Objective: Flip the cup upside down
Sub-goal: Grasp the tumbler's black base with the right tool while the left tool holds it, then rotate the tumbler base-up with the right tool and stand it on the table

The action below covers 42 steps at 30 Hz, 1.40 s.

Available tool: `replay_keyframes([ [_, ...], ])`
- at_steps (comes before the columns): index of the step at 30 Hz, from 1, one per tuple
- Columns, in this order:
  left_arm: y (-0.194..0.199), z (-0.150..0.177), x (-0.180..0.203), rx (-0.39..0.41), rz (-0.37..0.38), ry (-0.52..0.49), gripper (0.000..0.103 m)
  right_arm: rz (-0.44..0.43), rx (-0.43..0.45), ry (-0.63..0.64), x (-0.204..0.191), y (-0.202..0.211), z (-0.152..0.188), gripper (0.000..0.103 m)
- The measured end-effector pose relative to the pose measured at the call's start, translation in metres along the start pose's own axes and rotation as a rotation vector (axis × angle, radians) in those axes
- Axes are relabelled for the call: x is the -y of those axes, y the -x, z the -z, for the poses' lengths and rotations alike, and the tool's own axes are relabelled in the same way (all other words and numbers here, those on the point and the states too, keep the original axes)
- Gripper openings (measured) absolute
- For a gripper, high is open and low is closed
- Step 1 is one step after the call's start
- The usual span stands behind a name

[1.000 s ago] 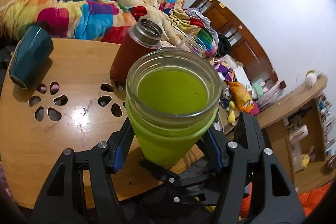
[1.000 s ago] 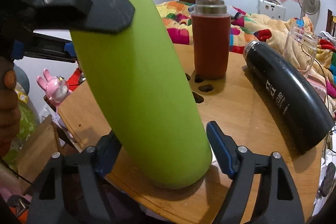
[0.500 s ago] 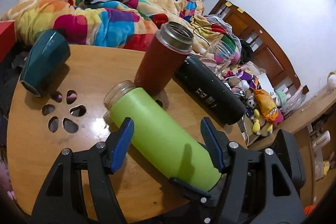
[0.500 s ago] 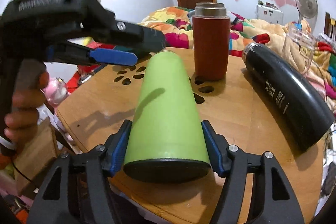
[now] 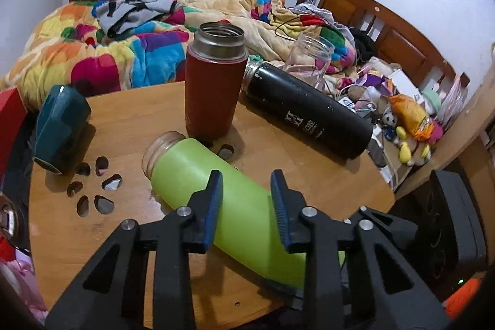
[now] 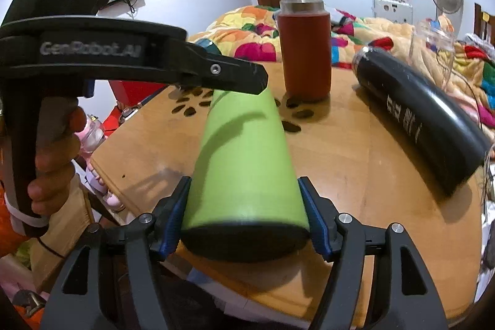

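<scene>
The green cup (image 5: 244, 206) lies on its side on the round wooden table (image 5: 324, 175), its glass mouth toward the red flask. In the right wrist view the green cup (image 6: 244, 163) points away from me. My right gripper (image 6: 244, 225) is shut on its dark base end near the table's edge. My left gripper (image 5: 246, 206) hovers above the cup's middle, apart from it, jaws narrowed but not touching. It shows in the right wrist view (image 6: 241, 82) over the cup's far end.
A red flask (image 5: 213, 82) stands upright behind the cup. A black flask (image 5: 306, 116) lies on its side to the right, a clear glass jar (image 5: 312, 57) behind it. A teal cup (image 5: 58, 126) lies at the table's left. A bed with a colourful blanket (image 5: 92, 51) is beyond.
The green cup went from upright, held by the left gripper, to lying on the table. The left gripper let go, lifted above it and narrowed. The right gripper closed on the cup's base.
</scene>
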State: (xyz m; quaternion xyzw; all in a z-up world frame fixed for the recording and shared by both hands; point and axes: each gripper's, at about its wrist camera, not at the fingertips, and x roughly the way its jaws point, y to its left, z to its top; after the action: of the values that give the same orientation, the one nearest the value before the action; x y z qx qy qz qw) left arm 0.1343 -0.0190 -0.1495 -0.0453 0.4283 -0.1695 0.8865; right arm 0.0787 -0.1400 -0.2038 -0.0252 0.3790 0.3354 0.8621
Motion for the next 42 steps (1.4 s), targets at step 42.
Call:
replay_keyframes([
  [42, 0.103, -0.002, -0.042, 0.151, -0.065, 0.057, 0.020, 0.035, 0.139, 0.161, -0.045, 0.066, -0.090, 0.063],
])
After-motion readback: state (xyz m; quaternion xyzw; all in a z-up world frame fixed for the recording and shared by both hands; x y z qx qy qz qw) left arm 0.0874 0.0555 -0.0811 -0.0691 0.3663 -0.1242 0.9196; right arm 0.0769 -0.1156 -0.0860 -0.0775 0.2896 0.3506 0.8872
